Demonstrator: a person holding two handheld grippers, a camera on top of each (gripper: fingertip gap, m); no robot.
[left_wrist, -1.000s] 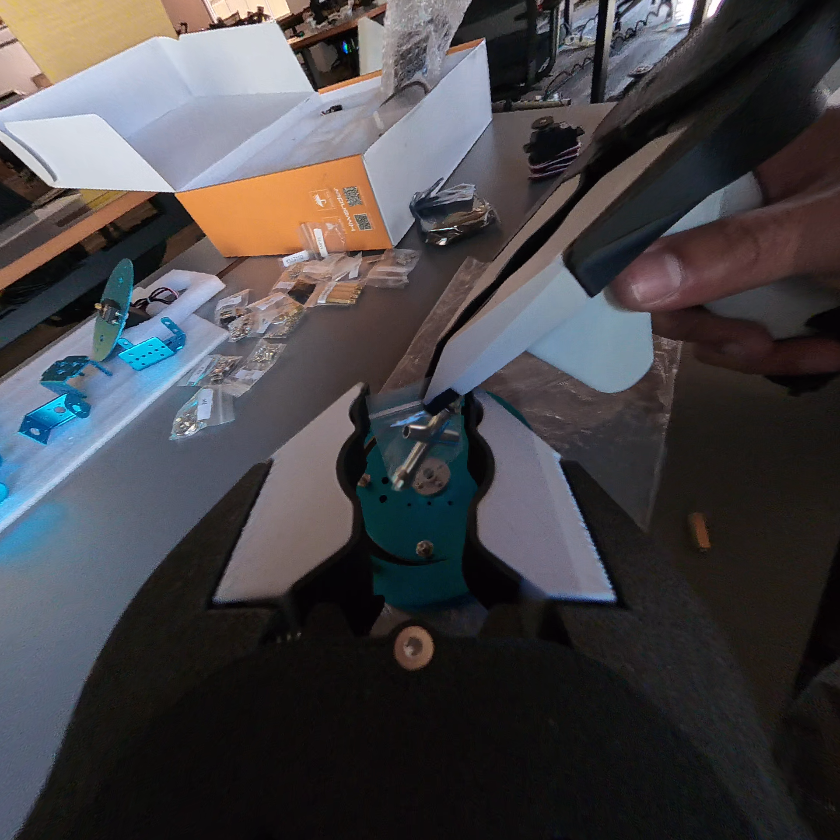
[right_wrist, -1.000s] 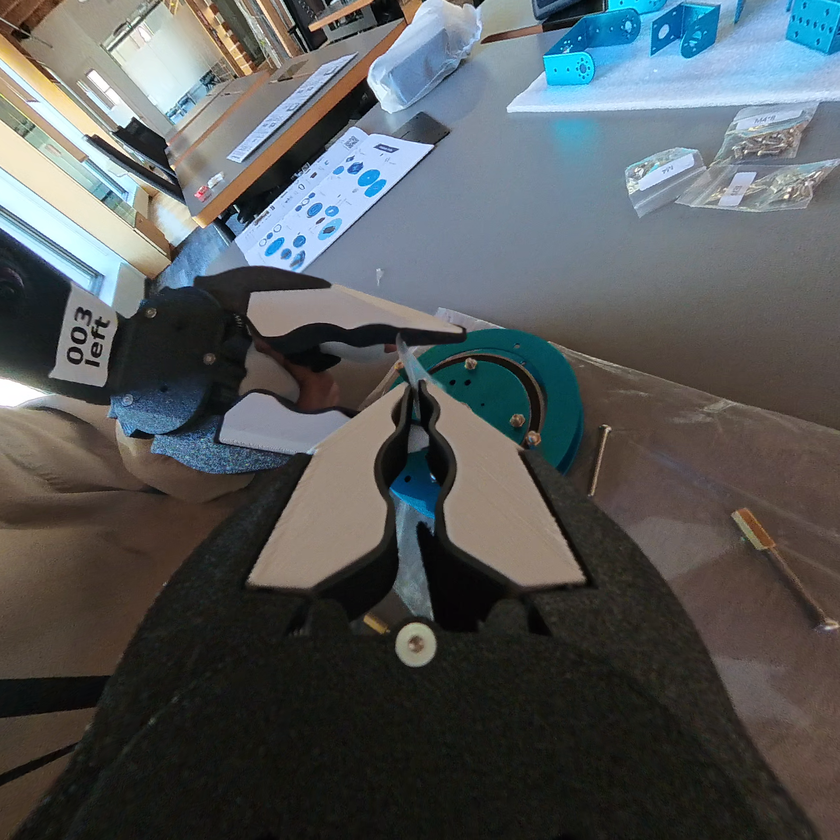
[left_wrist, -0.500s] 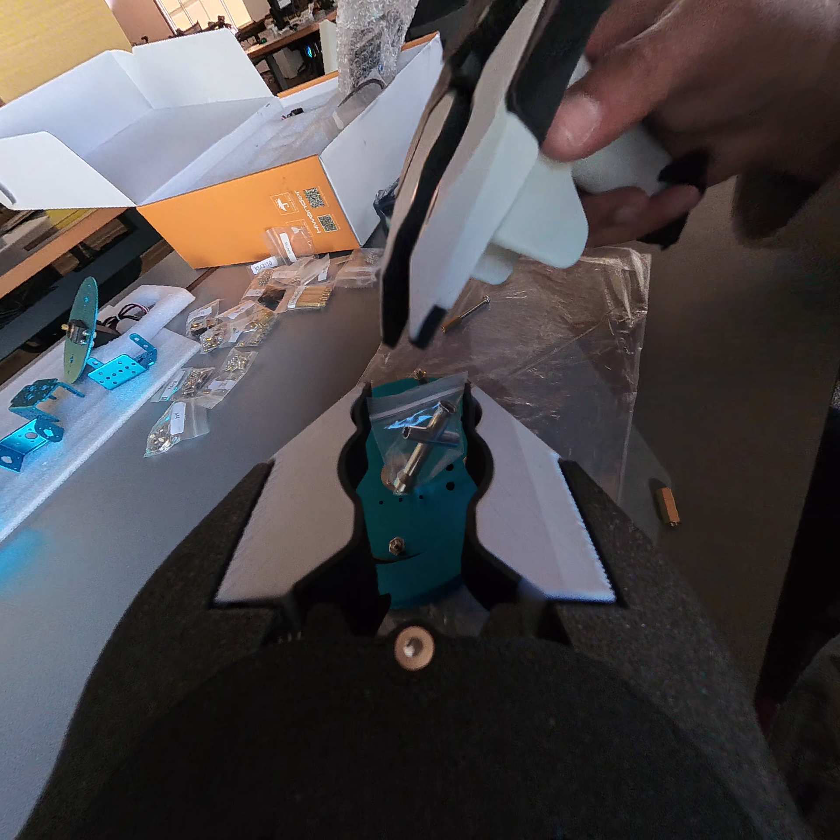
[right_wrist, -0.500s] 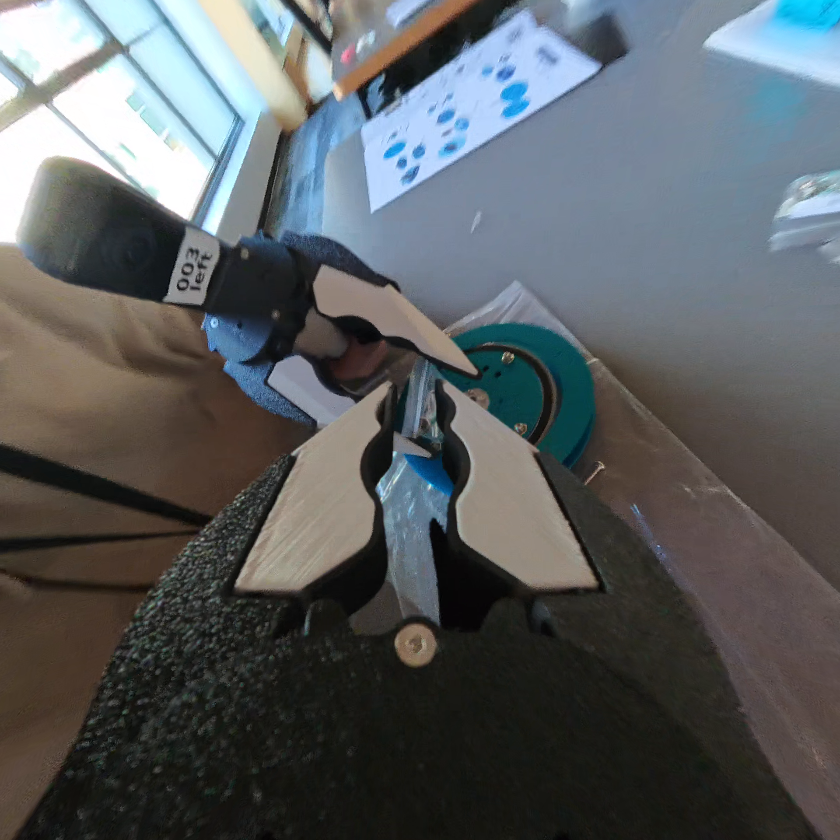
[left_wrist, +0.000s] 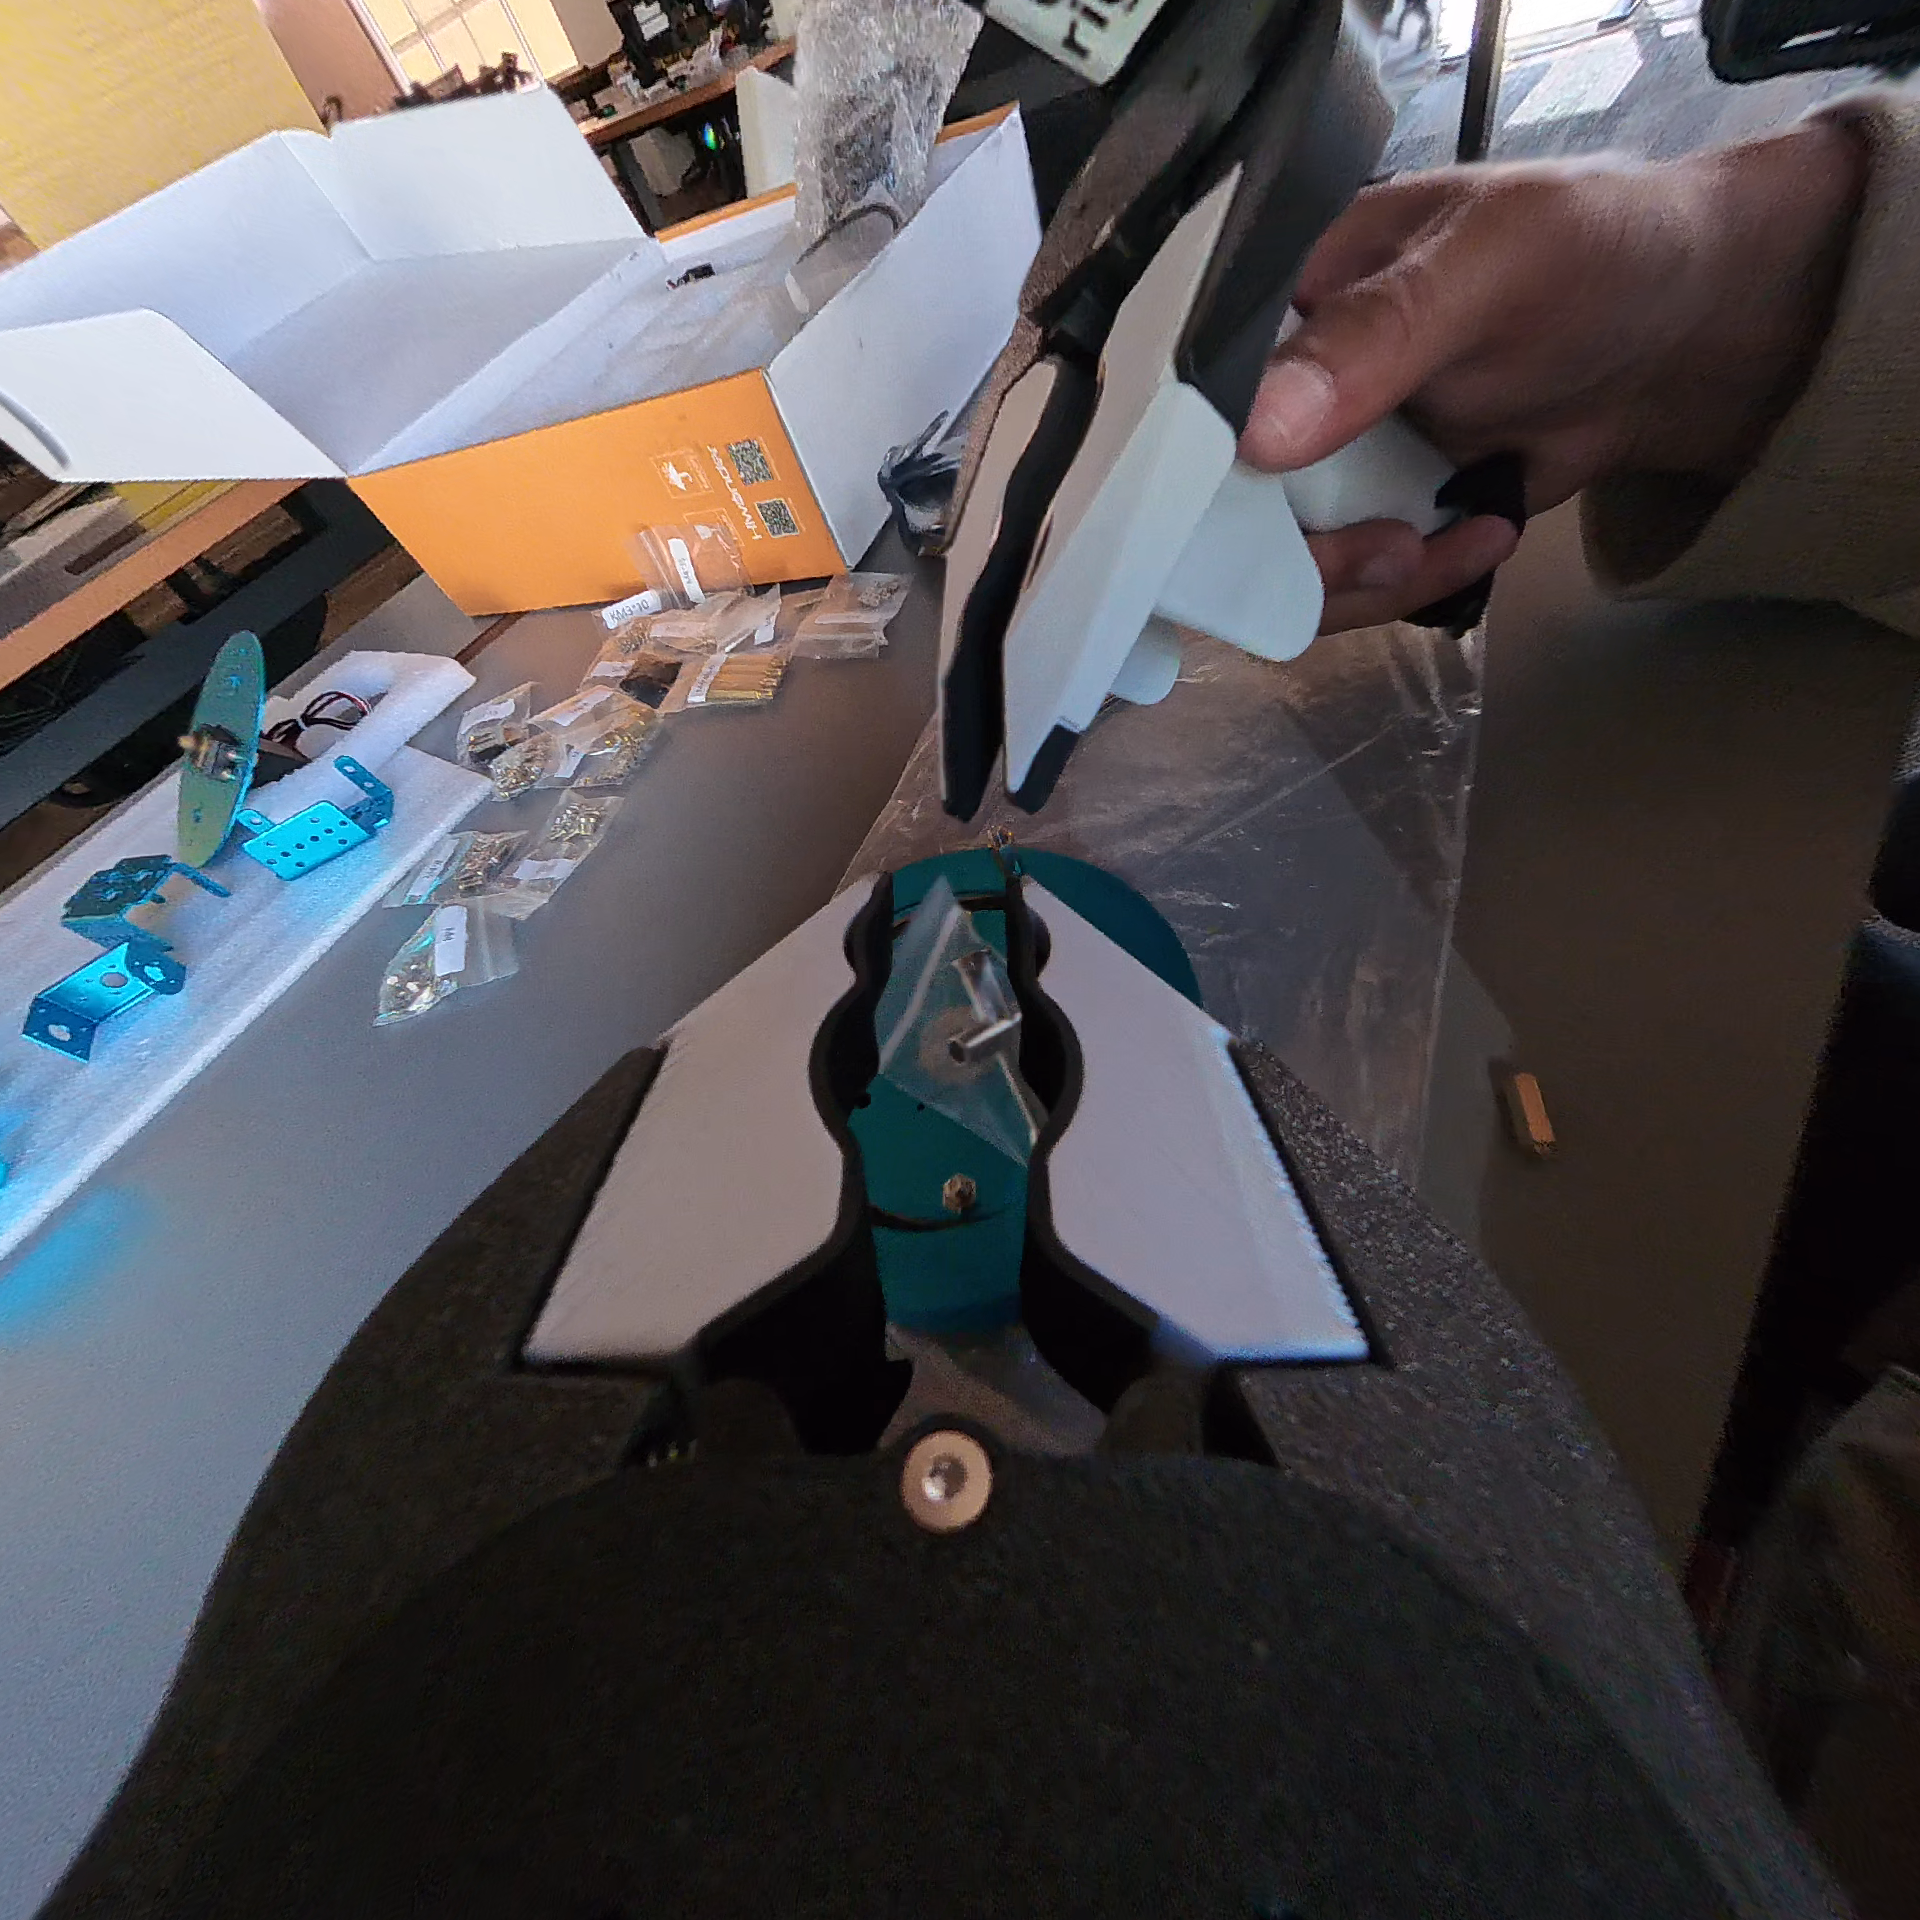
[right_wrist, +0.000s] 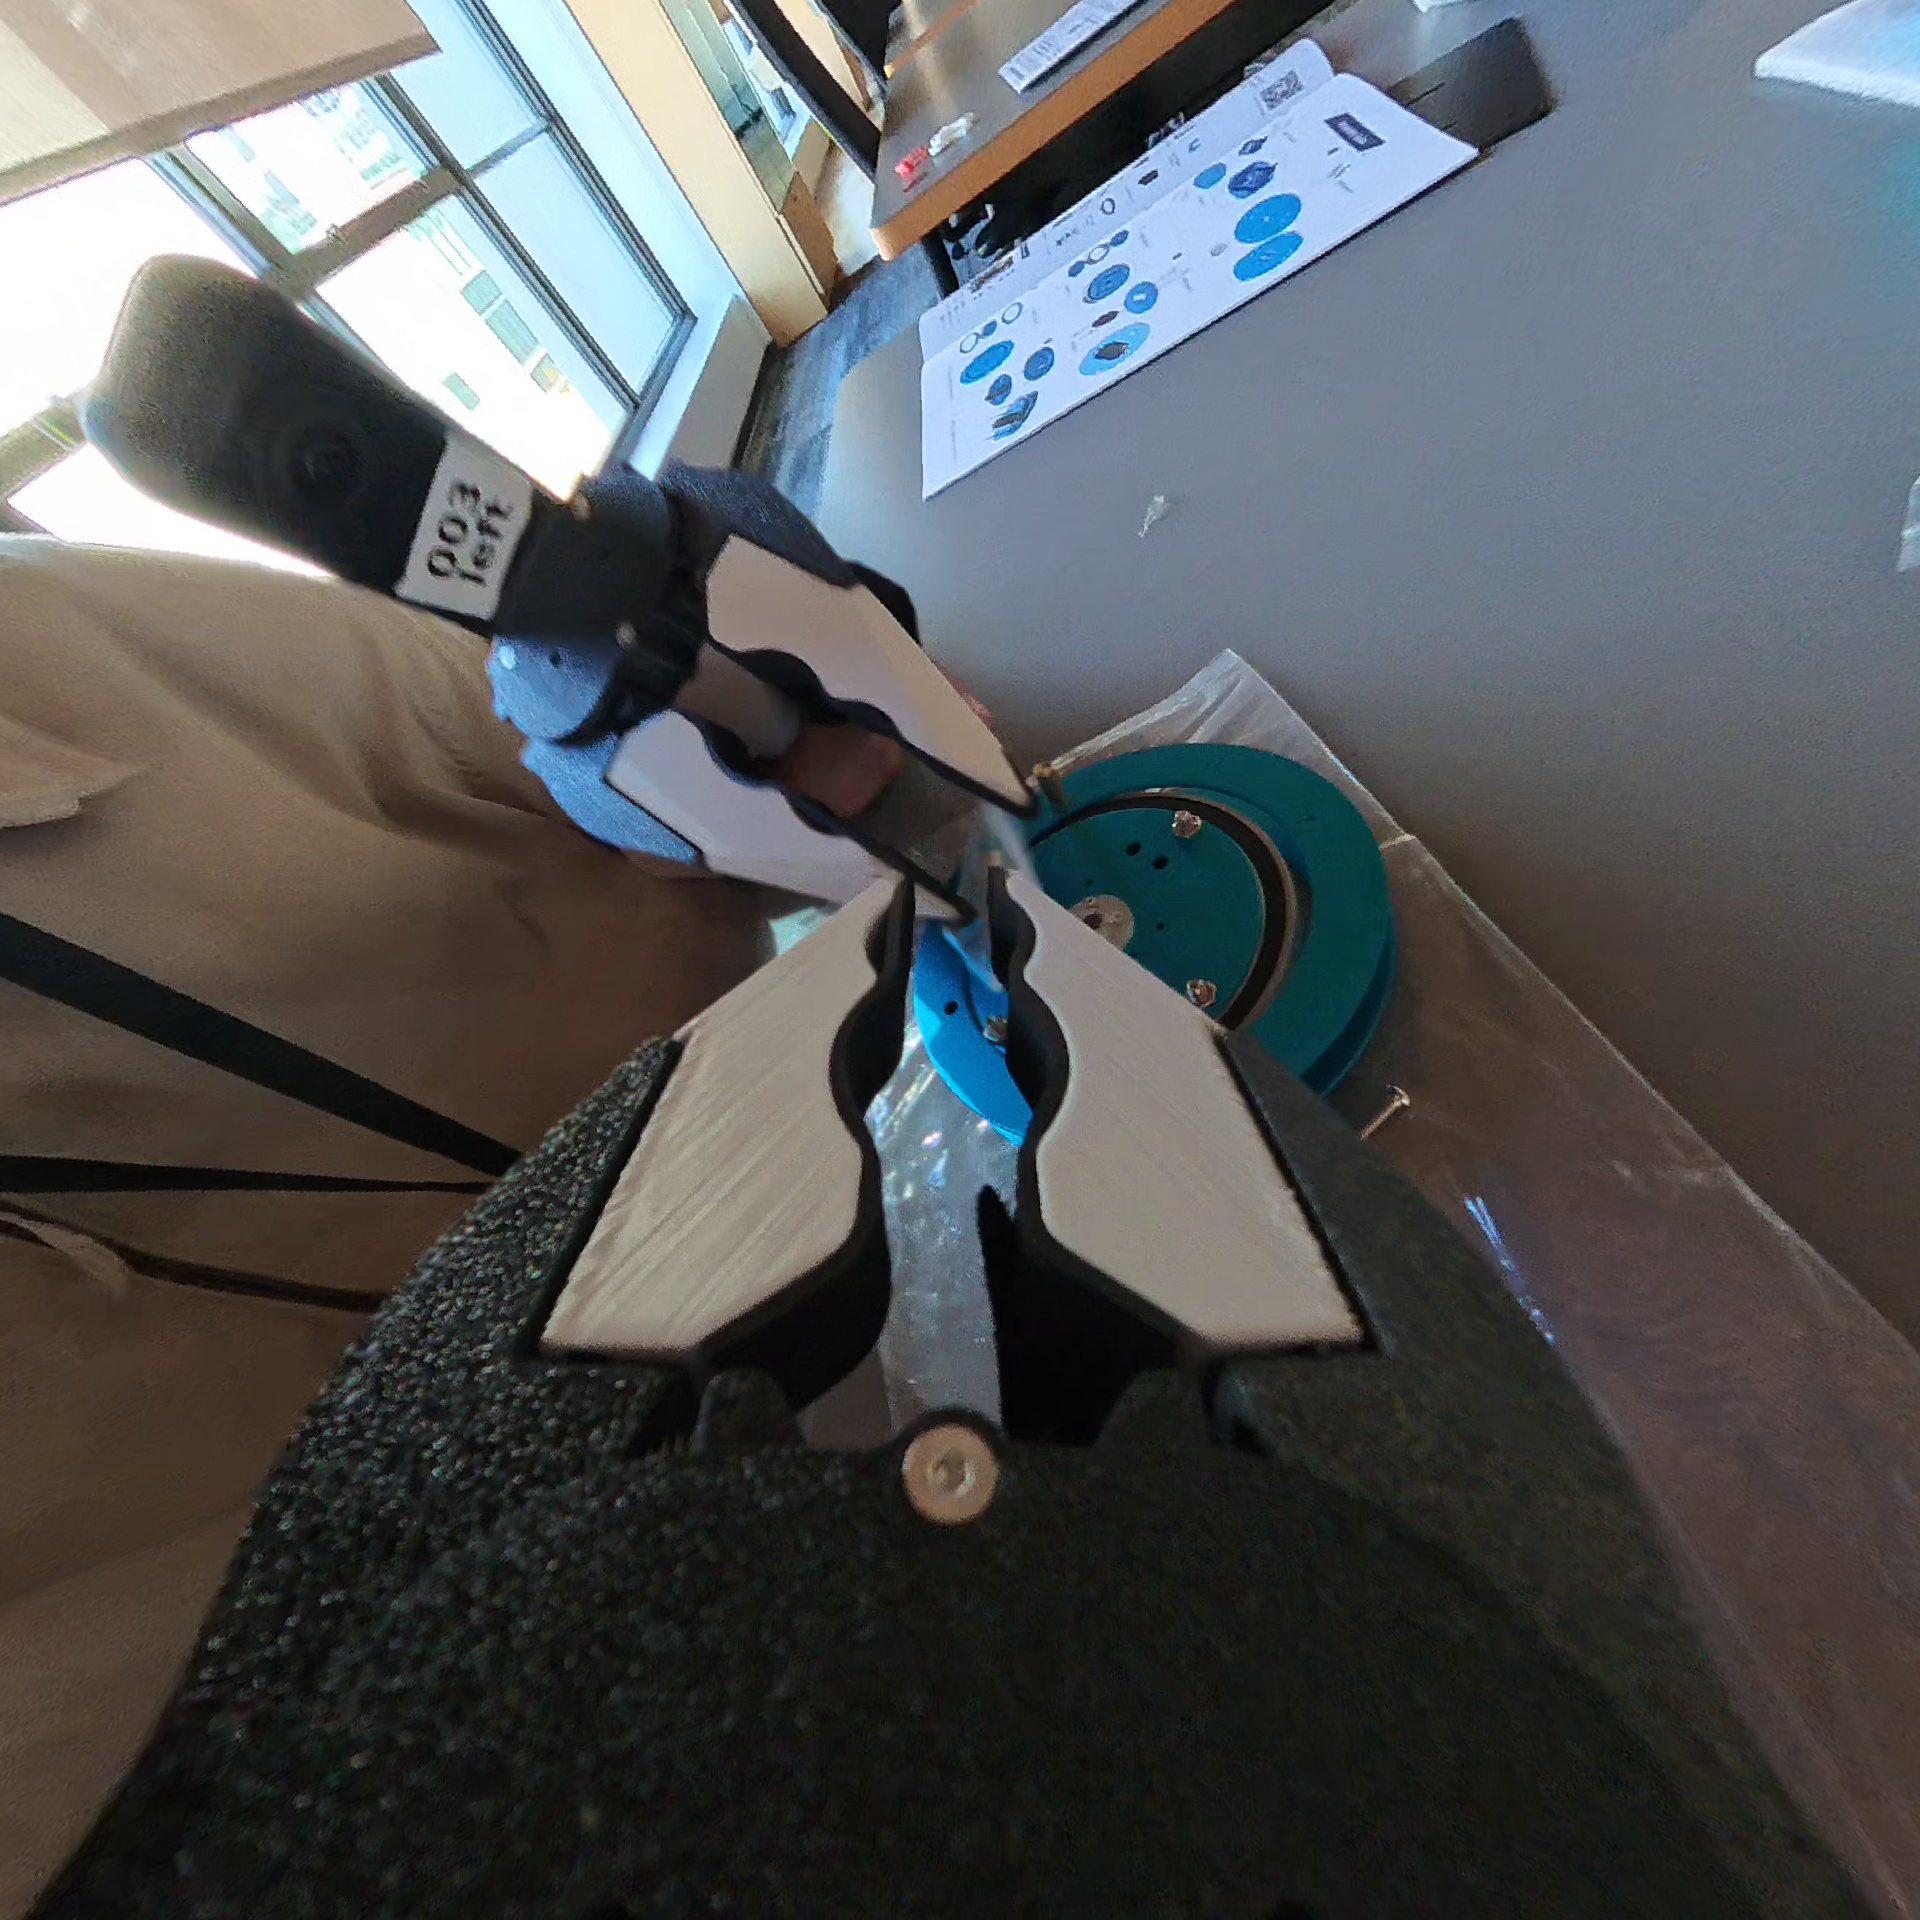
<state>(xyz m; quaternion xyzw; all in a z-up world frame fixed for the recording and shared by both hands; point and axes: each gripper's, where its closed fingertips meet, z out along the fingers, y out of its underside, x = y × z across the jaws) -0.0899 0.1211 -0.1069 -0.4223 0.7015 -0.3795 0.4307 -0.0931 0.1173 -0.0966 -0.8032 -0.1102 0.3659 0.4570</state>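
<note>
My left gripper (left_wrist: 948, 888) is shut on a small clear bag (left_wrist: 935, 997) with metal pins in it. It holds the bag just above a teal disc (left_wrist: 1122, 914) that lies on a clear plastic sheet (left_wrist: 1299, 831). My right gripper (right_wrist: 951, 894) is slightly open and empty. In the left wrist view it (left_wrist: 997, 795) hangs tips down, just above the bag's top edge and not touching it. In the right wrist view the left gripper (right_wrist: 992, 857) points in from the left over the teal disc (right_wrist: 1320, 862), with the bag (right_wrist: 1003, 831) between its tips.
An open orange and white box (left_wrist: 582, 499) stands at the back. Several small hardware bags (left_wrist: 623, 717) and blue brackets (left_wrist: 312, 821) on white foam lie to the left. A brass standoff (left_wrist: 1532, 1112) and a loose screw (right_wrist: 1387, 1107) lie near the sheet. A printed sheet (right_wrist: 1174, 270) lies farther off.
My right gripper has let go of the bag's top edge and risen above it, turning tips down. The bag has tilted in my left gripper.
</note>
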